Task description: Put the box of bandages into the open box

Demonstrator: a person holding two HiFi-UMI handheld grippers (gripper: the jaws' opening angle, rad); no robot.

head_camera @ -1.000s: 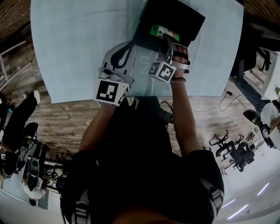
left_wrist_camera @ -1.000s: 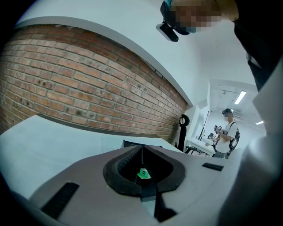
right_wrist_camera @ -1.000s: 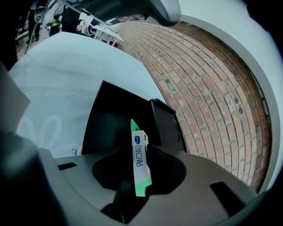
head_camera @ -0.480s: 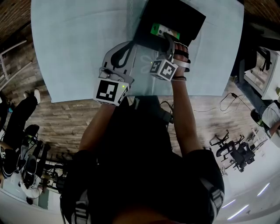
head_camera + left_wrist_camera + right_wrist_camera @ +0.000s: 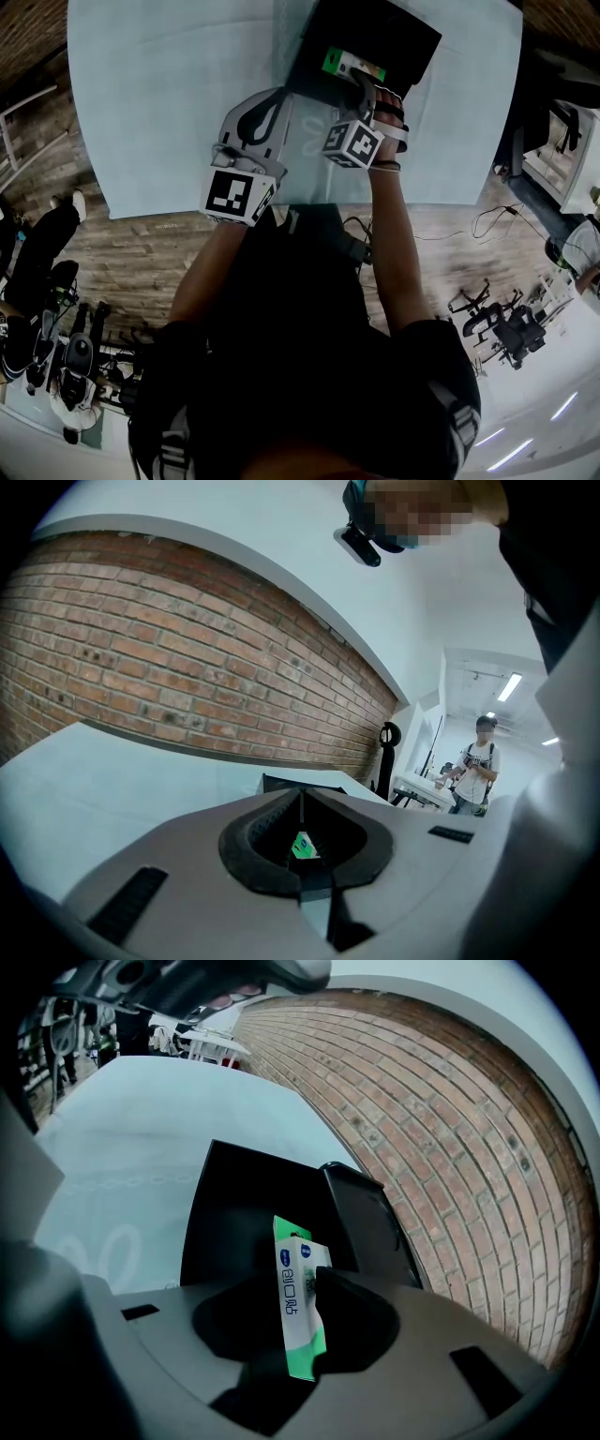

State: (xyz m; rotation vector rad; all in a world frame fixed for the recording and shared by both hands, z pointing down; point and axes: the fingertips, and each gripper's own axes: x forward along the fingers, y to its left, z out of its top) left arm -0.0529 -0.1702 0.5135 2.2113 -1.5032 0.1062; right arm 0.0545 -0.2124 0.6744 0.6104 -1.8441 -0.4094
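Green-and-white cardboard box of bandages (image 5: 298,1307) sits in the black open box (image 5: 366,52) at the pale table's (image 5: 169,94) far edge, the right gripper's (image 5: 361,92) jaws just opening around it and the left gripper (image 5: 302,803) clenched empty; release seems underway, so next withdraw without snagging.

A black open box (image 5: 398,33) sits on the pale table (image 5: 150,94).

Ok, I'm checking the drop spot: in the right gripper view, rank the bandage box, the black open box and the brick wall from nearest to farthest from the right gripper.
1. The bandage box: upright between the jaws, which have just been opening.
2. The black open box: just beyond and below the jaws.
3. The brick wall: far behind, at the right.
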